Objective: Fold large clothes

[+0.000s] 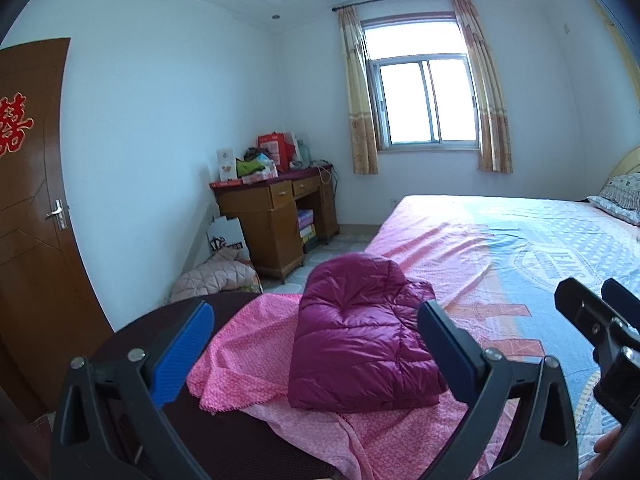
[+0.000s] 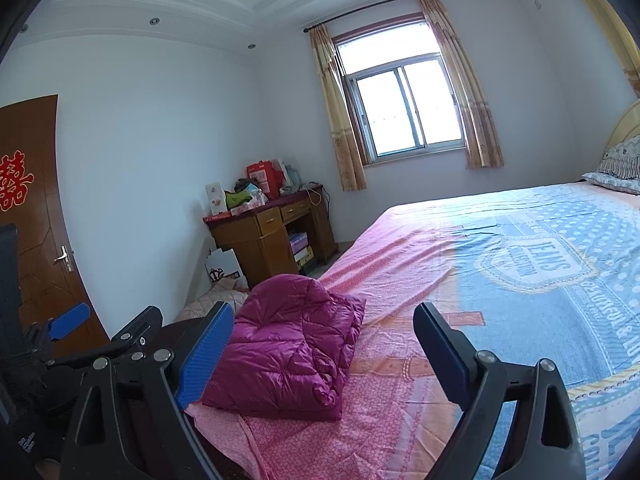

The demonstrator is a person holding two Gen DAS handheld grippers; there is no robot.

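Glossy quilted jacket [image 1: 360, 336], wooden desk [image 1: 276, 216]

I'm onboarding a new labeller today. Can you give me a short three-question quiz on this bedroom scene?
1. True or false: the purple jacket lies folded on the bed.
2. What does the right gripper hold? A) the jacket B) a pillow C) nothing
3. Fill in: the desk stands against the wall between the door and the ____.

Key:
1. True. It sits as a compact bundle on the bed's near corner.
2. C. Its jaws are wide apart and clear of the jacket, as are those of the left gripper.
3. Window.
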